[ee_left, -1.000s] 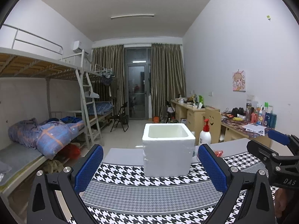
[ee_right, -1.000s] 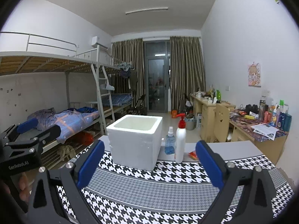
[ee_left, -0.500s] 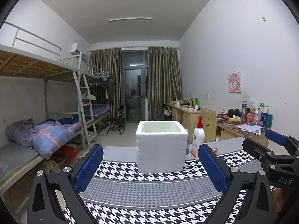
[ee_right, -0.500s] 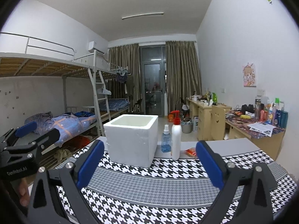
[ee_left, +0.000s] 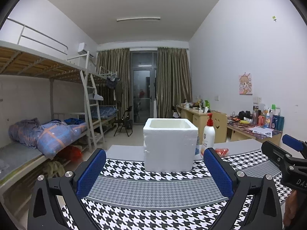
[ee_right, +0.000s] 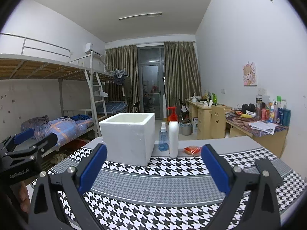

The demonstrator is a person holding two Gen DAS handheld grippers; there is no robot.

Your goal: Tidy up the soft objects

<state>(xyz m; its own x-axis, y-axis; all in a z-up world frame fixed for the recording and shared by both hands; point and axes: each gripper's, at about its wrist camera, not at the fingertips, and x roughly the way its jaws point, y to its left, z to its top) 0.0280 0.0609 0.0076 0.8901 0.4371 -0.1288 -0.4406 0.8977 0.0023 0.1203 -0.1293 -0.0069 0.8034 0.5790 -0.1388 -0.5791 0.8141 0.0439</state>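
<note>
Two tongs (ee_left: 154, 169) (ee_right: 153, 164) (both spread) face one foam box (ee_right: 130, 136), two bottles (ee_right: 173, 132).

White walls and ceiling enclose a narrow room lit by a ceiling tube light (ee_left: 138, 19). Metal bunk beds (ee_left: 44, 103) with a ladder (ee_left: 91, 103) line the left wall. Wooden desks (ee_right: 207, 115) line the right wall. Brown curtains (ee_left: 173, 84) flank a glass door (ee_left: 142, 94) at the far end.

Dim ceiling-tube light (ee_left: 138, 19), fisheye-warped edges
</note>
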